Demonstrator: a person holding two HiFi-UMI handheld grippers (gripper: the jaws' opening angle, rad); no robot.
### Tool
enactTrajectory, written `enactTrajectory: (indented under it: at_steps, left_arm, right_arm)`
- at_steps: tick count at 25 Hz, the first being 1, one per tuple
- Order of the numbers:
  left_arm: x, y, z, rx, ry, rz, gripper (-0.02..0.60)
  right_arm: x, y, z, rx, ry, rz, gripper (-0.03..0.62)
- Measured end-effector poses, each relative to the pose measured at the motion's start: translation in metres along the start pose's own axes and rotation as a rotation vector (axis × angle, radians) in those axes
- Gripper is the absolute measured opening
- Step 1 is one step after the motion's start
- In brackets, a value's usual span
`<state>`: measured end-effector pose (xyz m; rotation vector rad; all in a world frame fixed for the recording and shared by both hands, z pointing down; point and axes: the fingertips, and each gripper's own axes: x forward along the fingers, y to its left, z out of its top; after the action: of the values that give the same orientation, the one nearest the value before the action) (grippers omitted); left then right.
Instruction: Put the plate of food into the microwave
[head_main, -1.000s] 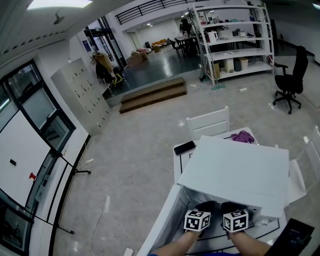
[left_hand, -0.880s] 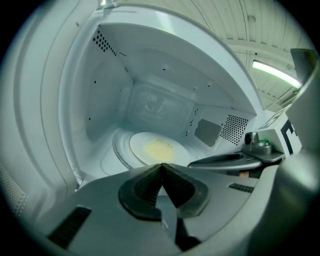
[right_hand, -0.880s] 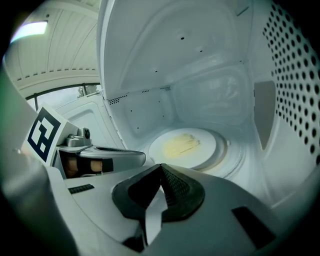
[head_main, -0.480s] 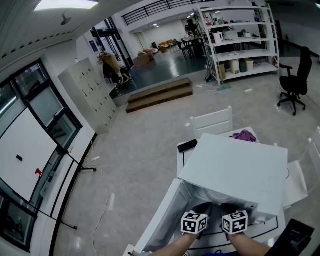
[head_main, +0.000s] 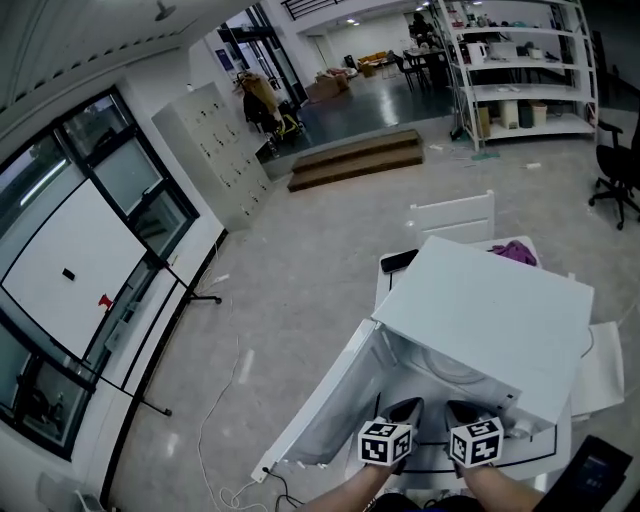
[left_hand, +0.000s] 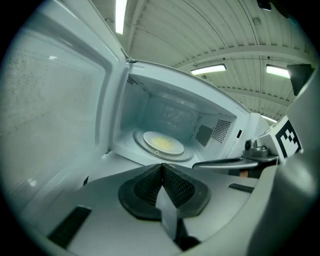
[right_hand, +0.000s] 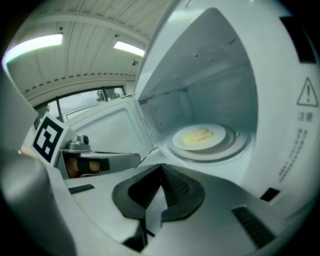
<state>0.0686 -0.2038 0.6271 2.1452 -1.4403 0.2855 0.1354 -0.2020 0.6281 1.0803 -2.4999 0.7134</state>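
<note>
Plate of food (right_hand: 200, 136) sits on the turntable (right_hand: 238, 144), mid-frame inside the open microwave (head_main: 480, 320); left tongs (left_hand: 161, 166) and right tongs (right_hand: 161, 166) both clenched, empty, at its mouth, best pulled clear before swinging the door (head_main: 328, 418) shut.

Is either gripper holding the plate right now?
No, the plate sits on the turntable inside the microwave, while the left gripper and right gripper are shut on nothing.
</note>
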Motion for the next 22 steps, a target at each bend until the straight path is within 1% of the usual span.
enactTrajectory:
  at_steps: [3,7,15,22]
  left_arm:
    - [-0.009,-0.001,-0.004,0.003,-0.004,0.008,0.008]
    - [-0.019,-0.003,-0.006,0.016,-0.016,-0.011,0.006]
    - [-0.038,-0.002,-0.008,0.025,-0.026,-0.063,0.006]
    - [-0.056,-0.008,-0.012,0.035,-0.040,-0.106,0.006]
  right_arm:
    - [-0.003,0.005,-0.005,-0.007,0.001,0.009,0.000]
    - [-0.010,0.011,-0.012,-0.008,-0.006,0.002,0.000]
    - [-0.025,0.022,-0.018,0.024,-0.032,-0.045,0.000]
    - [-0.044,0.037,-0.025,0.026,-0.060,-0.084,0.000]
